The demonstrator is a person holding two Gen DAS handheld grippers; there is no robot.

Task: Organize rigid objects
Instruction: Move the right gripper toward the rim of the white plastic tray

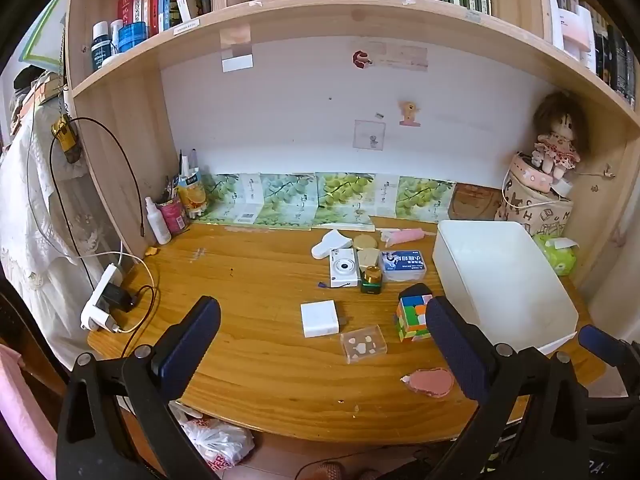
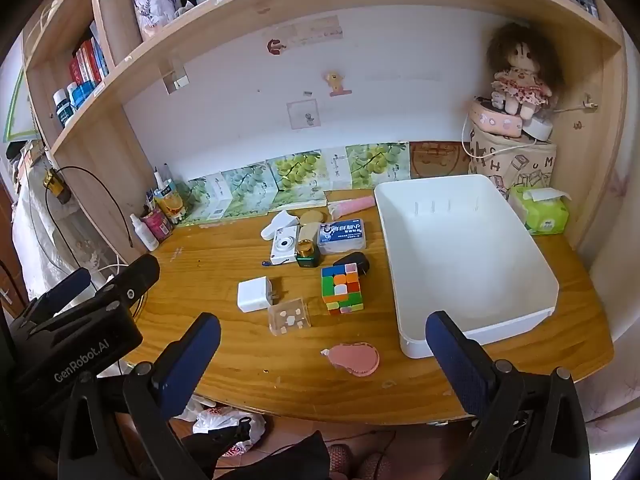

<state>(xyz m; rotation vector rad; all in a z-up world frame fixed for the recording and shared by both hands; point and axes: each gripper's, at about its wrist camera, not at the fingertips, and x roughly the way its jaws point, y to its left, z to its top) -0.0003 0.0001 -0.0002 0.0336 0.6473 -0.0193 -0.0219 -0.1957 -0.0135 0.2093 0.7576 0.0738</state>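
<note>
Wooden desk set into a bookshelf alcove, white back wall, books on the shelf above. I hold a claw in each hand, both tilted down toward the desktop from its near edge.

My left claw is spread wide, dark blue pads far apart, holding nothing and touching nothing. My right claw is just as wide, also empty, clear of the desk. In the right wrist view, the left claw's black body shows at lower left, printed "GenRobot.AI".

An empty white bin sits on the right side of the desk, its long axis running from the near edge toward the wall.

Left of the bin lie the loose things. A scrambled puzzle cube stands near the bin, with a black plug just behind it. A white charger block lies farther left, its prongs pointing right toward the cube. A clear plastic box sits just in front of the charger. A pink pouch lies nearest me.

Farther back is a white compact camera, lens up, long axis angled toward the wall. Beside it stands a green bottle with a gold cap, then a blue-labelled case with Chinese print I cannot read.
</note>
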